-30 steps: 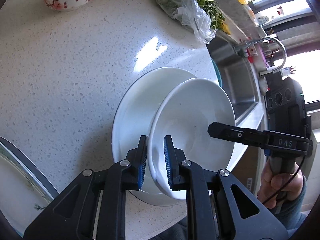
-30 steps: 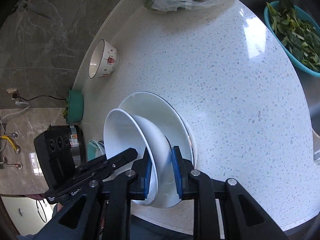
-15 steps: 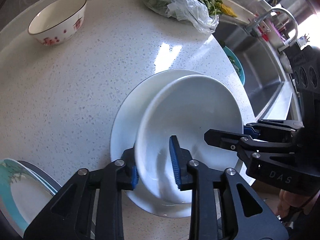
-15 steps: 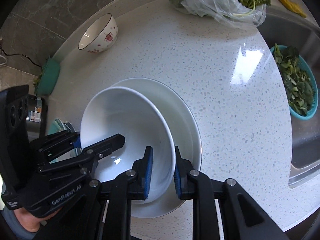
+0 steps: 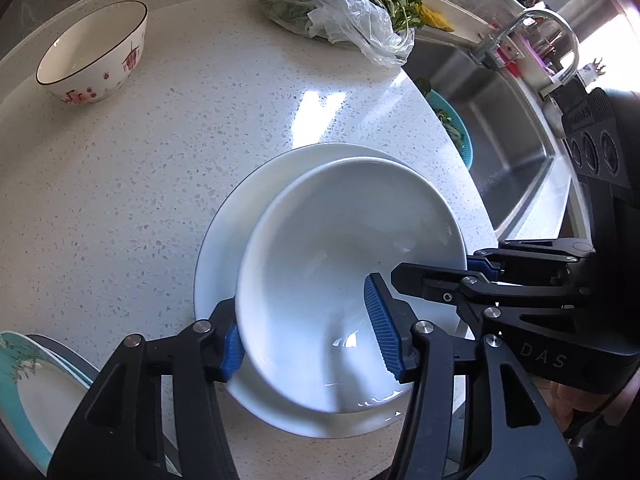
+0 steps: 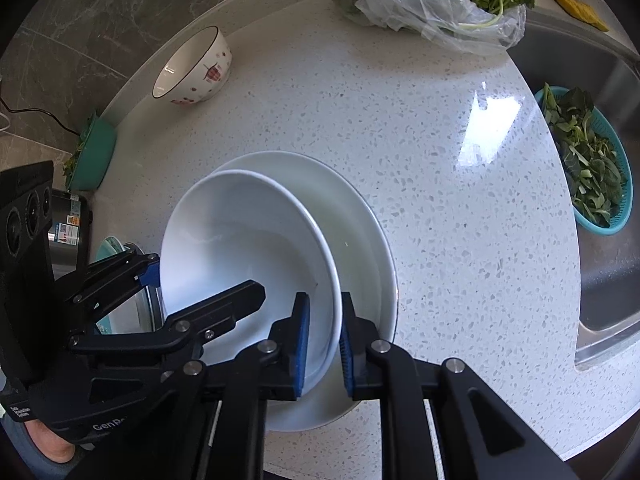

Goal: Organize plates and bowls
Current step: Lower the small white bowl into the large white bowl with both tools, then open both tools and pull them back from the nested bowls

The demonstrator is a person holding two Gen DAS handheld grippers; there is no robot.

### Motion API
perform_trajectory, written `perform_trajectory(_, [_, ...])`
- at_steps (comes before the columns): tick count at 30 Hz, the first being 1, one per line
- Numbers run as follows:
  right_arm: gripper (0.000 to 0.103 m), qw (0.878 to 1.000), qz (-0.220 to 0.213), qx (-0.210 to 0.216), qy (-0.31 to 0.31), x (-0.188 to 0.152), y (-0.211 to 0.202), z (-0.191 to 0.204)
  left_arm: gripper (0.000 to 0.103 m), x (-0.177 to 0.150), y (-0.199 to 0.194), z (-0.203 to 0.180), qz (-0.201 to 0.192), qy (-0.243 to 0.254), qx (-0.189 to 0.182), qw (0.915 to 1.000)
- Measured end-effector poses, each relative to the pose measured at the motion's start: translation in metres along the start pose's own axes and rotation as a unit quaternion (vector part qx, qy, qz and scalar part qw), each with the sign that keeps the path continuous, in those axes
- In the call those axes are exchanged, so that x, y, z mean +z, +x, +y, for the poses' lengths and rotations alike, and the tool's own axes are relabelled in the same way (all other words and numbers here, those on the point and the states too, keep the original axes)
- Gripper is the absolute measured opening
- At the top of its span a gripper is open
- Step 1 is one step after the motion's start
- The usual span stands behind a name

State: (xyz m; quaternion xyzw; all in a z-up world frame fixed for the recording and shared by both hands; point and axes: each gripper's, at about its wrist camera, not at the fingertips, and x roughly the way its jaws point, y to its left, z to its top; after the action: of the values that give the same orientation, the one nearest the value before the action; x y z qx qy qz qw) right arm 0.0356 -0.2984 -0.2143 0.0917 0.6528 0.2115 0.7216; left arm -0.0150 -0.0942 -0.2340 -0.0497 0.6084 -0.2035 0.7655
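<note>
Teal-rimmed plate (image 5: 24, 392) cut off, lower-left.

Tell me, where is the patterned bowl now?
The patterned bowl stands far back on the counter, upper left in both views, apart from the white dishes.

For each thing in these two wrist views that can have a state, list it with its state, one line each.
white bowl: tilted in the plate, empty
white plate: flat on the counter, under the bowl
left gripper: jaws opening, astride the bowl's rim
right gripper: shut on the bowl's rim
patterned bowl: upright, empty
teal colander: full of greens
plastic bag: open, greens spilling
</note>
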Motion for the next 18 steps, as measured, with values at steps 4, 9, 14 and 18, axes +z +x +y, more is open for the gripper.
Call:
perform_trajectory(4, [0.016, 1.0, 0.001, 0.003, 0.002, 0.001, -0.001, -0.001, 0.054, -0.001, -0.002, 0.0, 0.0, -0.001, -0.002, 1.0])
perform_trajectory(9, [0.016, 1.0, 0.0, 0.001, 0.003, 0.0, -0.005, -0.001, 0.056, 0.0, -0.004, -0.004, -0.009, 0.005, 0.008, 0.9999])
perform_trajectory(14, [0.016, 1.0, -0.008, 0.007, 0.006, 0.0, -0.011, -0.004, 0.063, 0.002, -0.01, -0.008, -0.025, 0.014, 0.02, 0.9994])
perform_trajectory(18, [0.017, 1.0, -0.01, 0.015, 0.007, -0.001, -0.016, -0.007, 0.074, 0.002, -0.016, -0.007, -0.033, 0.013, 0.02, 0.9992])
